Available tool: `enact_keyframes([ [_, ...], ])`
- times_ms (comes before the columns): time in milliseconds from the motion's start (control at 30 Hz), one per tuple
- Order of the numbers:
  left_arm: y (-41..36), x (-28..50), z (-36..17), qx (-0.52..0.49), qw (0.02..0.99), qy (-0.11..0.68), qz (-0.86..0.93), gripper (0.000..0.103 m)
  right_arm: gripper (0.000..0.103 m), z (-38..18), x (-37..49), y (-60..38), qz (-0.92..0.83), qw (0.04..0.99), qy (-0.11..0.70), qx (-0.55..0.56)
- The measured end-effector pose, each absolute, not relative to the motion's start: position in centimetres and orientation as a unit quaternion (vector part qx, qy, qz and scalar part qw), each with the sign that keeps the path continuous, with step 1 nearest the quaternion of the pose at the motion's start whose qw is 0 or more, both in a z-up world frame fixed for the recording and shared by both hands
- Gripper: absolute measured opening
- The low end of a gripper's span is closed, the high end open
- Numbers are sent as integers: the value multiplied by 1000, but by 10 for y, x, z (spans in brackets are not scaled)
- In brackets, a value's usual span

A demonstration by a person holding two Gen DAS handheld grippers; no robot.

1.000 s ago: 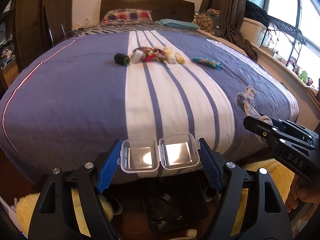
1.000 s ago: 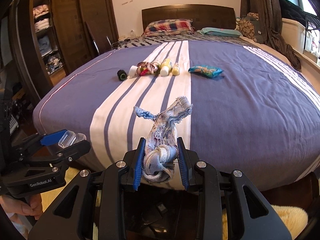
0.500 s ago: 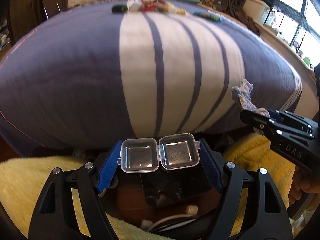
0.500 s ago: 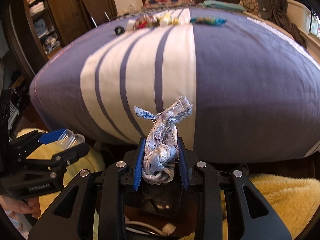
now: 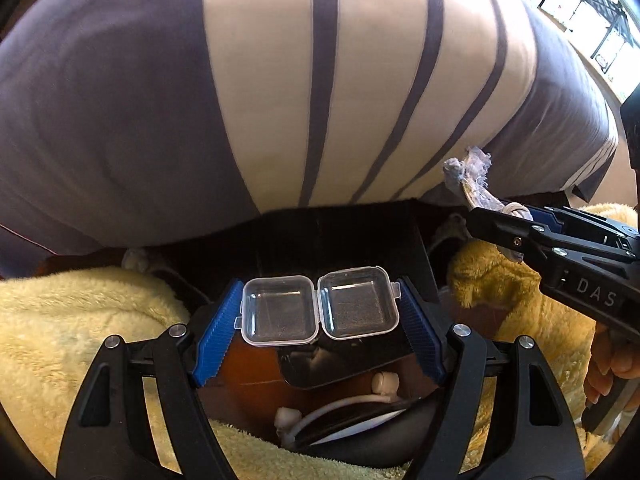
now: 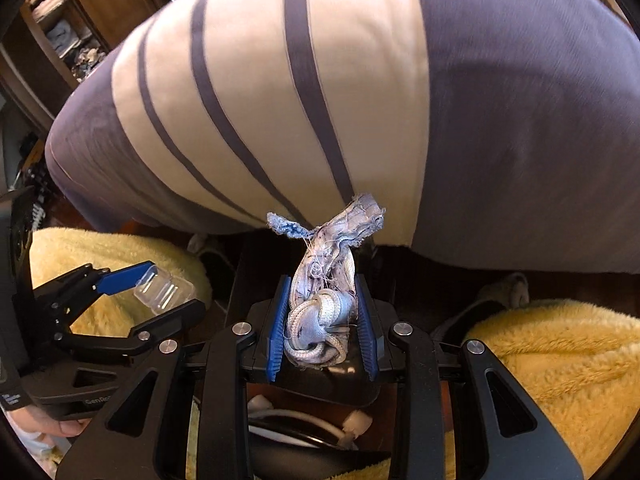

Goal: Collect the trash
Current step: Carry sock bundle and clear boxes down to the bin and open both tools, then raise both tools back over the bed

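Observation:
My left gripper [image 5: 320, 316] is shut on a clear plastic hinged case [image 5: 320, 305], lying open and flat between the blue pads. It hangs over a black bin [image 5: 340, 240] on the floor at the foot of the bed. My right gripper [image 6: 322, 320] is shut on a knotted blue-white rag and cord bundle [image 6: 324, 280], also above the black bin [image 6: 256, 264]. The left gripper and case show at the left of the right wrist view [image 6: 160, 286]. The right gripper with the bundle [image 5: 472, 180] shows at the right of the left wrist view.
The bed's purple and white striped cover [image 5: 280, 80] fills the upper view and hangs close ahead. Yellow fluffy rugs [image 5: 60, 340] [image 6: 560, 360] lie on both sides of the bin. White cable and plugs [image 5: 340, 404] lie below. Shelves [image 6: 60, 32] stand at left.
Both grippers have dropped and tilted downward from over the bed toward the floor. The bed top and its items have left view; the black bin now lies under both held items.

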State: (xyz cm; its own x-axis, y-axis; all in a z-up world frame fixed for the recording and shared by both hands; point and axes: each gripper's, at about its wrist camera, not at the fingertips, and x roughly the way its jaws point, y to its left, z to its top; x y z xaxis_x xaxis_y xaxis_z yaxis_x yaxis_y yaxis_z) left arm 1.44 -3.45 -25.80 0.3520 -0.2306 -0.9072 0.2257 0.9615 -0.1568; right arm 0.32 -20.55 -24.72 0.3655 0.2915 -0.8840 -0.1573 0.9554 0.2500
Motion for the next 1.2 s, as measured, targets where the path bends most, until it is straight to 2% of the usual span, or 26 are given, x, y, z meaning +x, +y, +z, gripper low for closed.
enact_keyframes([
  [267, -39, 21, -281, -1, 797, 585, -148, 73, 34, -265, 16, -202, 145, 801, 576, 74],
  [367, -38, 22, -286, -2, 792, 593, -144, 74, 40, -267, 18, -202, 144, 800, 577, 79],
  [433, -37, 24, -288, -3, 790, 597, -141, 80, 48, -267, 19, -204, 144, 801, 575, 84],
  [567, -36, 23, -286, -3, 792, 595, -138, 86, 50, -264, 19, -206, 139, 805, 570, 90],
  [700, -34, 23, -282, -4, 798, 587, -134, 91, 58, -256, 19, -210, 131, 812, 561, 93],
  [867, -29, 22, -264, -2, 818, 561, -127, 91, 68, -237, 16, -217, 117, 829, 540, 89],
  [933, -27, 21, -252, -3, 827, 548, -126, 91, 76, -224, 14, -221, 110, 842, 522, 87],
  [1200, -17, 25, -186, -6, 869, 480, -121, 91, 85, -155, 14, -240, 84, 892, 440, 64],
])
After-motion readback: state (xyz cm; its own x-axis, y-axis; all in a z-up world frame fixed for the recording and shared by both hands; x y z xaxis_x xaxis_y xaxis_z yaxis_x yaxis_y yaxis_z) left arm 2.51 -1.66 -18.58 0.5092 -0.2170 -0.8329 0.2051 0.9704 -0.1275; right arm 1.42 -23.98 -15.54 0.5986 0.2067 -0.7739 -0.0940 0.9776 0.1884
